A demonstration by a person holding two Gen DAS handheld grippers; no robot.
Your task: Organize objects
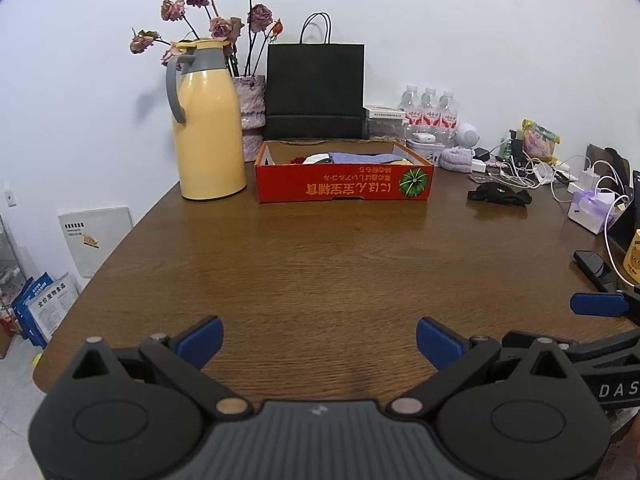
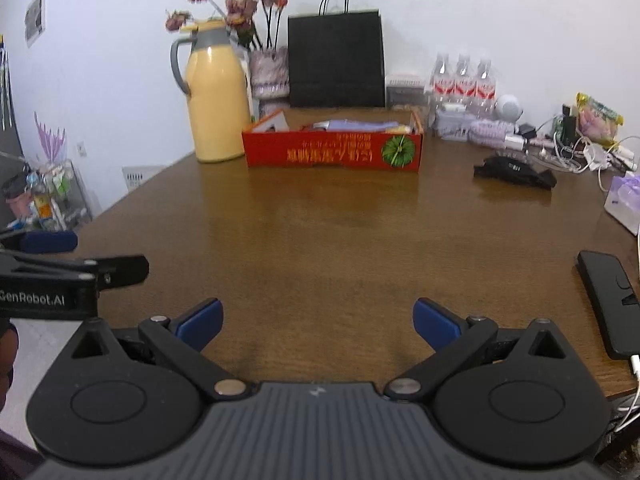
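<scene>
A red cardboard box [image 1: 344, 186] stands at the far middle of the brown table [image 1: 320, 264]; folded cloths, one lilac, lie inside it. It also shows in the right wrist view [image 2: 334, 152]. A black crumpled cloth item [image 1: 500, 194] lies on the table right of the box, and shows in the right wrist view [image 2: 514, 172]. My left gripper [image 1: 319, 340] is open and empty over the near table edge. My right gripper [image 2: 318, 322] is open and empty, beside the left one.
A yellow thermos jug [image 1: 208, 120], a vase of dried roses [image 1: 252, 116] and a black paper bag [image 1: 315, 90] stand behind the box. Water bottles [image 1: 430, 110], chargers and cables [image 1: 532, 170] crowd the far right. A black phone [image 2: 610, 300] lies at the right edge.
</scene>
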